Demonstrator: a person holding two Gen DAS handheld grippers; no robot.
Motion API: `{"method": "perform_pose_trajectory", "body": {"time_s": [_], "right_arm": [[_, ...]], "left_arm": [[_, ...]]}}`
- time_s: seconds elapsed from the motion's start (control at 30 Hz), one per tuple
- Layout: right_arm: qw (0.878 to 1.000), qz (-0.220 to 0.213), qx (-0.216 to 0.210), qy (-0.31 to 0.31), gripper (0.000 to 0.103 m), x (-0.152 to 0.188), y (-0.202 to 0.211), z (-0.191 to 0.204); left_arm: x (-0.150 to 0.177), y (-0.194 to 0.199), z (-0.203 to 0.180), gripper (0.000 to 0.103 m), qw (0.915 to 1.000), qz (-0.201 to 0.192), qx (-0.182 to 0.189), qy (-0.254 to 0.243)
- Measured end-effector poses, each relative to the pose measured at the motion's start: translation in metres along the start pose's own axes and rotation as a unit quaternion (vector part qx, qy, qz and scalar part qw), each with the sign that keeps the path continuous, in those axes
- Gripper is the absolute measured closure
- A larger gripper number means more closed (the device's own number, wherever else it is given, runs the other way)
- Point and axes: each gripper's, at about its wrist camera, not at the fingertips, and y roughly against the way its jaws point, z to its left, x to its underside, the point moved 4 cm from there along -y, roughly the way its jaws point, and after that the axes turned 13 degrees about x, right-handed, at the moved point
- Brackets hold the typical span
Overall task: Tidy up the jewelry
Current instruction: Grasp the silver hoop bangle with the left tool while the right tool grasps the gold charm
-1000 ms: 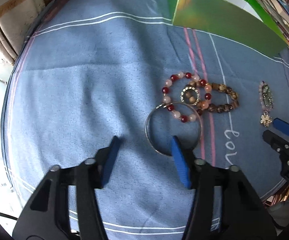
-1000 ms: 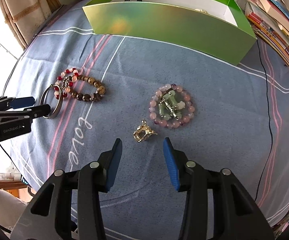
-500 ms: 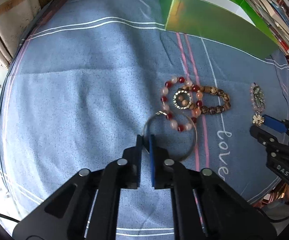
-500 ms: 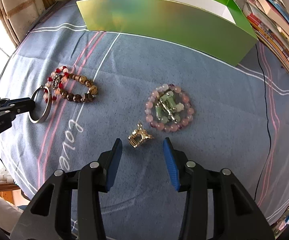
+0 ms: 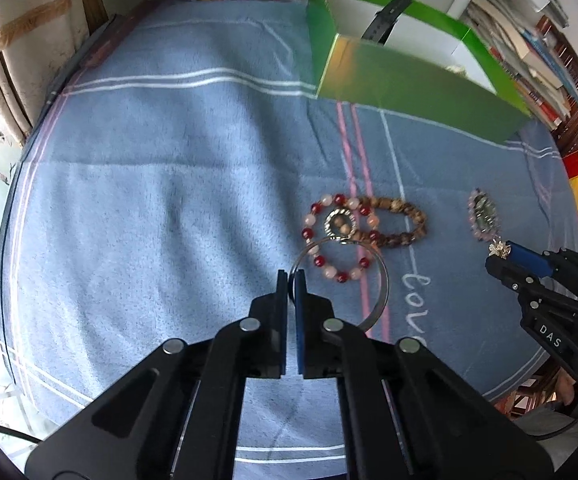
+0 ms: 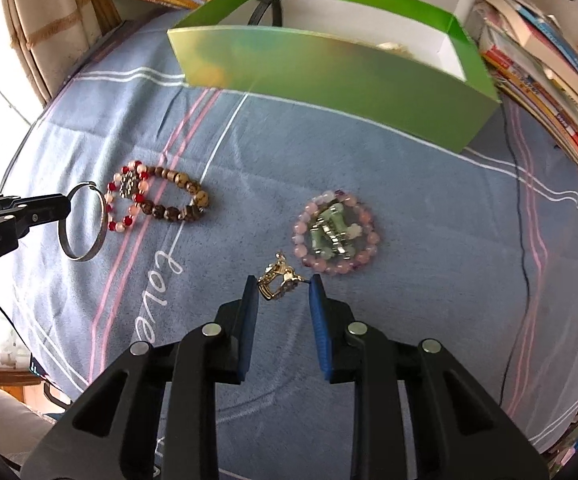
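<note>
My left gripper [image 5: 291, 276] is shut on the rim of a silver bangle [image 5: 383, 280], seen lifted and tilted in the right wrist view [image 6: 101, 220]. Beyond it lie a red-and-pink bead bracelet [image 5: 313, 236], a small metal ring [image 5: 340, 224] and a brown bead bracelet [image 5: 405, 216]. My right gripper [image 6: 282, 286] is open, its jaws on either side of a gold hair claw [image 6: 279, 282]. A pink bead bracelet [image 6: 335, 236] with green clips inside lies just beyond. The green box [image 6: 329, 68] stands at the back.
Stacks of books [image 6: 549, 64] line the back and right edges. A black cable [image 6: 519, 184] runs over the blue cloth [image 5: 169, 184] at the right. A black strap [image 5: 385, 20] hangs in the box. The table edge is close on the left.
My left gripper closed on the silver bangle's rim and lifted it off the cloth. My right gripper moved forward, so the gold hair claw now sits between its open jaws.
</note>
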Motion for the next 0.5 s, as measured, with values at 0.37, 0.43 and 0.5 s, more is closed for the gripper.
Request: {"method": "perform_pose_trajectory", "body": {"time_s": [0.37, 0.43, 0.5], "right_arm": [[1.000, 0.009, 0.008, -0.015, 0.077, 0.013, 0.002, -0.016], [1.000, 0.010, 0.009, -0.017, 0.077, 0.013, 0.002, -0.016], [1.000, 0.010, 0.009, -0.018, 0.077, 0.014, 0.001, -0.018]], "left_arm": [[0.000, 0.002, -0.021, 0.099, 0.9996, -0.006, -0.007, -0.026], [-0.002, 0.001, -0.021, 0.099, 0.9995, -0.007, -0.007, -0.029], [-0.002, 0.000, -0.022, 0.099, 0.9994, -0.007, -0.008, -0.032]]}}
